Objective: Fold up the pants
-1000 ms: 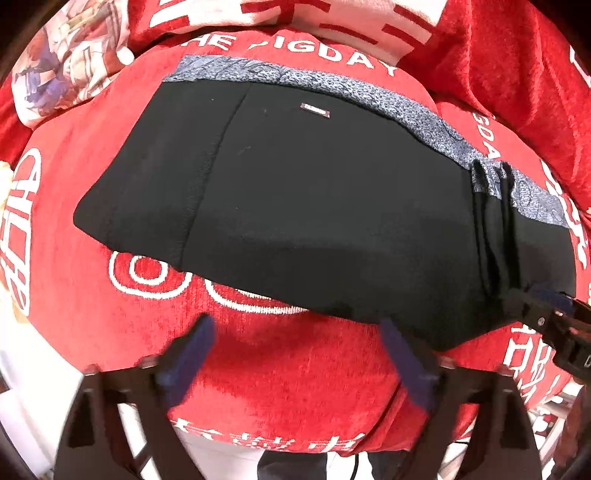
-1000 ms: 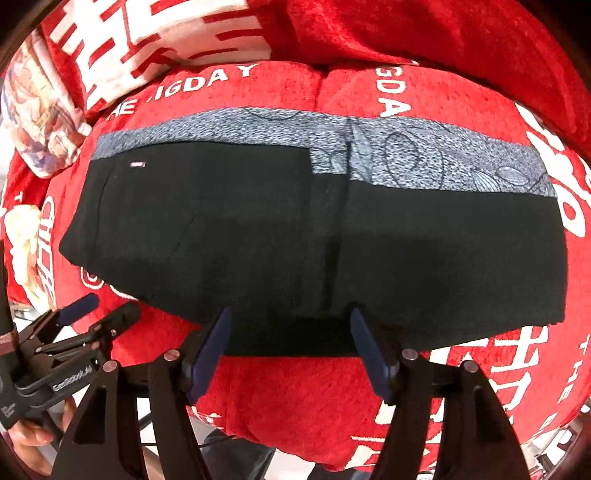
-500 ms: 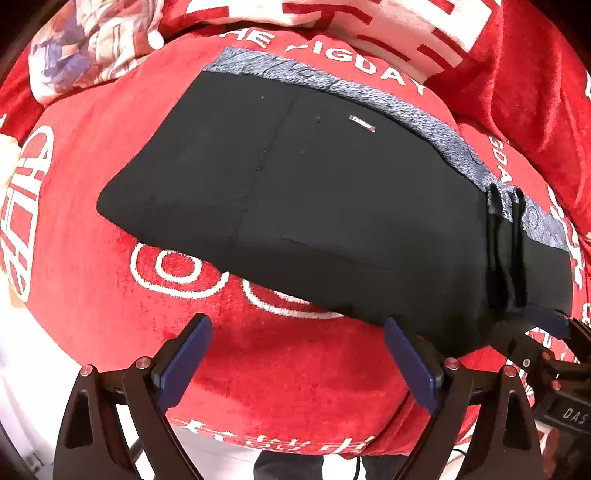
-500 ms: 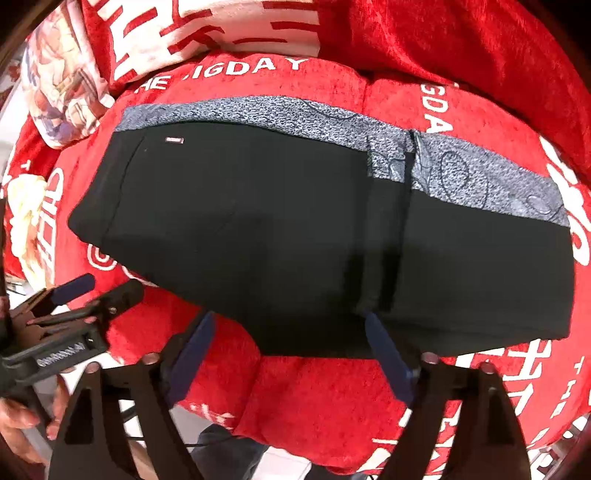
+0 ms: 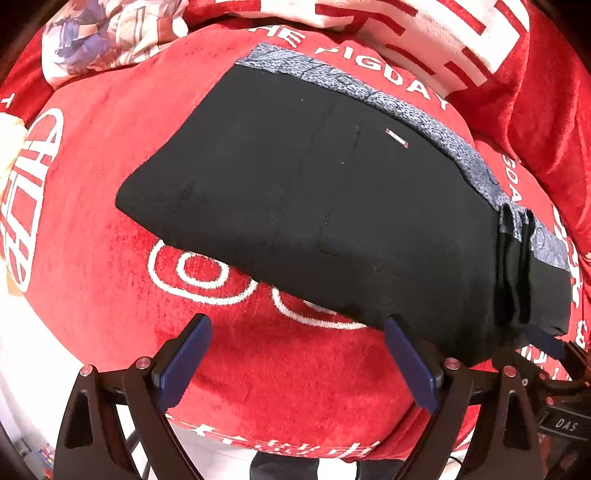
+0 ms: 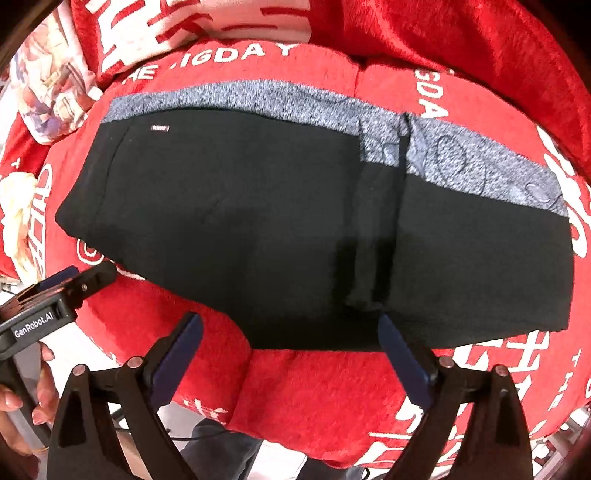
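Black pants (image 5: 332, 206) with a grey patterned band along the far edge lie flat and folded lengthwise on a red cushion; they also show in the right wrist view (image 6: 295, 229). A folded-over cuff edge crosses them right of the middle (image 6: 380, 236). My left gripper (image 5: 295, 354) is open and empty, just short of the pants' near edge at their left part. My right gripper (image 6: 288, 350) is open and empty at the near edge, close to the cuff fold. The left gripper shows in the right wrist view (image 6: 70, 284).
The red cushion (image 5: 110, 240) with white lettering slopes down toward me. A white and red printed pillow (image 6: 184, 33) and a patterned pillow (image 5: 103, 40) lie behind the pants. Red fabric (image 6: 461, 48) rises at the back right. Floor shows below the cushion edge.
Both grippers have drawn back and shifted left; the pants sit further right in the left wrist view. The pants have not moved. Both stay open.
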Demonstrator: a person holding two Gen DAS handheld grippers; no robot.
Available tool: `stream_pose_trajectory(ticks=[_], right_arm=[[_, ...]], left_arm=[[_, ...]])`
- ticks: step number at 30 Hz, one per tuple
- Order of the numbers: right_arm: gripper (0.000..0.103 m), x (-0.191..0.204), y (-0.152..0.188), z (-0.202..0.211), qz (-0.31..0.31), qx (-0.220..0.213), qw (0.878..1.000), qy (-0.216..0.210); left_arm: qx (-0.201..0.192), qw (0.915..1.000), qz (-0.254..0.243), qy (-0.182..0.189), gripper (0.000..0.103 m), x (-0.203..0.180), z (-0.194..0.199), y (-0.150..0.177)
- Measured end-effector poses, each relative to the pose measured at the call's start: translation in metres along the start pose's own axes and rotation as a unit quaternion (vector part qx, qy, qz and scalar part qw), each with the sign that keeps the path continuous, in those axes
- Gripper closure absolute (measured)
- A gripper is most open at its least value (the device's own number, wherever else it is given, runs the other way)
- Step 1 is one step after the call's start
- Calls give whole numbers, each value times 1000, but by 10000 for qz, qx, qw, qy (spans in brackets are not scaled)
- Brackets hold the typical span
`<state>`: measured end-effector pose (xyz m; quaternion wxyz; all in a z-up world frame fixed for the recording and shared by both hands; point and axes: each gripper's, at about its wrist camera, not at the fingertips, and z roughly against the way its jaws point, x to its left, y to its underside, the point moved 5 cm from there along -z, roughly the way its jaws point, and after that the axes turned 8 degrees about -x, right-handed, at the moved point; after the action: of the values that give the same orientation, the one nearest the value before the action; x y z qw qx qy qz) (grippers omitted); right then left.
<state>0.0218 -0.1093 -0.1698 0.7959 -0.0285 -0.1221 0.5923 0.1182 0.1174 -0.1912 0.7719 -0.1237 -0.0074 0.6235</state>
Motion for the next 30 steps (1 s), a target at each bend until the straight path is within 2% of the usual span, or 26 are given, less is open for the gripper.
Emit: stream_pose_trajectory(ticks=[6,9,15,21,25,27,30], right_arm=[[7,0,2,-9,-104,125,9999,-29],[6,-4,2,-13,-206,169,9996,16],[6,-15,7,-20,-426,250,9988,9],[6,-15,12,-26,-464,218,9987,14],[6,-14,18,-31,-401,222,9989,68],[6,-9,19,-32,-370,210,9991,87],[6,-2,22,-35,-314,203,9992,112]], left_arm=[[0,9996,239,169,8,13,0,-4],[-107,9977,529,418,8,27,3,-12],[-318,9876,1170,995,8,58,9,-30],[-275,9705,1708,1678,8,69,-2,-29],[-281,9556,2086,2063,8,71,-12,-27],[-268,9493,2184,2244,8,71,-15,-29],[-328,9447,2161,2445,8,67,-17,-32]])
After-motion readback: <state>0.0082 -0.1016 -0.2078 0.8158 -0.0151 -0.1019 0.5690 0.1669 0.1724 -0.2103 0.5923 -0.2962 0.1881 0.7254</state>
